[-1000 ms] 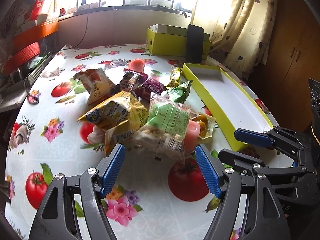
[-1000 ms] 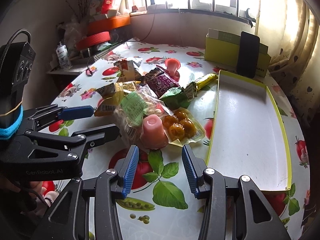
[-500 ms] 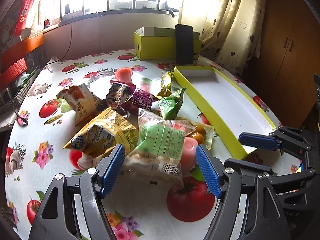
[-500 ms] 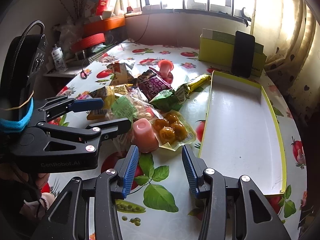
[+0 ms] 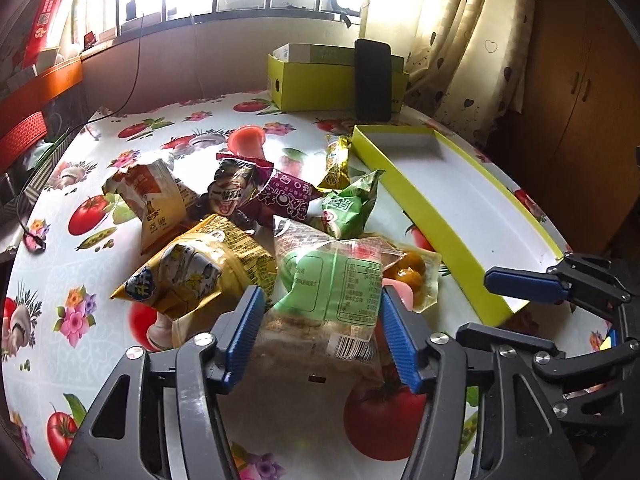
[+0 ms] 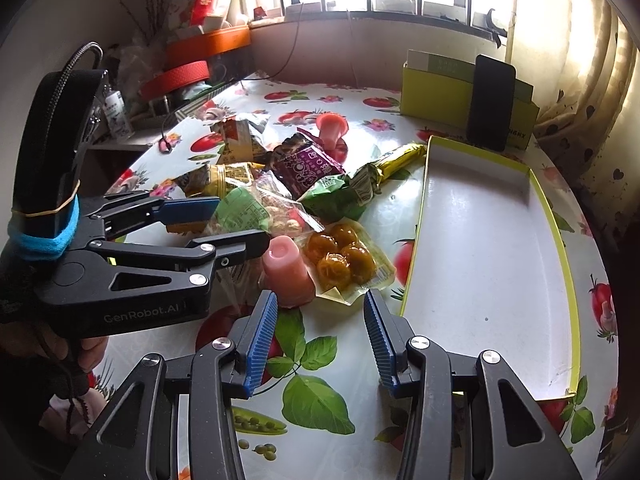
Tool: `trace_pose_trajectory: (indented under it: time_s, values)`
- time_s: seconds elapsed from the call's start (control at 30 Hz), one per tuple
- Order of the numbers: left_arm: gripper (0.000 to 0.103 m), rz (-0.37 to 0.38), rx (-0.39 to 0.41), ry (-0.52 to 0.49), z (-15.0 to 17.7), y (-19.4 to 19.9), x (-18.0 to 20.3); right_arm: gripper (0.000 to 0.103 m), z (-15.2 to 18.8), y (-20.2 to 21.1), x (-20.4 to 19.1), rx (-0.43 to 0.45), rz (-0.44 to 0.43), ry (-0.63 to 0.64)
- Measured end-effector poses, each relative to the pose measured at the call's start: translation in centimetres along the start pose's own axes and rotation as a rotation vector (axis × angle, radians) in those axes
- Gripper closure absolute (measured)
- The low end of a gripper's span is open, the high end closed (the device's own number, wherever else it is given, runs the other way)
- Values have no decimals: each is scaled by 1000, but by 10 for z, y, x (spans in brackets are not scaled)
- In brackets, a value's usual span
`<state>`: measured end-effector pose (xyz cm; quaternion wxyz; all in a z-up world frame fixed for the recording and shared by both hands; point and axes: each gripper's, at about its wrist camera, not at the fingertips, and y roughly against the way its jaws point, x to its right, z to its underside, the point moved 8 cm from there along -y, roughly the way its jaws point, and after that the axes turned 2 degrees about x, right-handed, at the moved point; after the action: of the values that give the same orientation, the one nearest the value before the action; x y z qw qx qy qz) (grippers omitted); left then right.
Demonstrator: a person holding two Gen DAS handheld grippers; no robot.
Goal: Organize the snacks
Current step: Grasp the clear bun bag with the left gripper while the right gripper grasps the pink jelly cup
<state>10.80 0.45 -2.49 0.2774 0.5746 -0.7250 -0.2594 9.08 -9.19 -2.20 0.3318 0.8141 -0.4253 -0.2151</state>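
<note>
A heap of snack packets lies mid-table. A clear green-label packet [image 5: 332, 292] sits between the open blue pads of my left gripper [image 5: 322, 332]; whether they touch it I cannot tell. It also shows in the right wrist view [image 6: 256, 212]. Beside it are a yellow packet [image 5: 200, 272], a pink jelly cup [image 6: 286, 272] and a clear pack of round yellow snacks [image 6: 344, 260]. My right gripper [image 6: 318, 340] is open and empty, just short of the pink cup. The long yellow-rimmed tray [image 6: 480, 248] lies empty to the right.
A purple packet [image 5: 284, 196], a green packet [image 5: 348, 208], an orange packet [image 5: 152, 196], a gold bar [image 6: 396, 160] and another pink cup [image 5: 248, 140] lie behind. A yellow box [image 5: 320, 80] with a black phone [image 5: 372, 80] stands at the back.
My left gripper has moved forward, so the green-label packet now sits between its pads. My right gripper has moved slightly closer to the pink cup.
</note>
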Motion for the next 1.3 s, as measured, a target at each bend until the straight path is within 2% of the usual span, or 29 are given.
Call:
trace_pose_trajectory:
  time_s: [0.07,0.27,0.43,0.83,0.9,0.97,1.17,1.3]
  values:
    - [50,6,4,-3,0,1,1,60,0,-2,0,-3,-2,2]
    - [57,11,19,18,4,9,-6,60,-2,-7,-2,-10,-8,10]
    - [59,-3,28,46,8,17,-18,60,-5,-17,-9,-22,-26,26]
    - [56,4,32,59,16,25,-29,60,-16,-52,-28,-47,-90,65]
    - [55,-3,30,48,15,23,-27,63,-16,-57,-29,-47,-93,68]
    - [53,0,20,40,15,18,-26,75,-15,-58,-27,-44,-94,65]
    - [46,-15,-7,38,15,5,-27,78,-13,-48,-20,-14,-93,49]
    - [45,-28,-23,44,16,-3,-27,80,-13,-39,-16,5,-103,30]
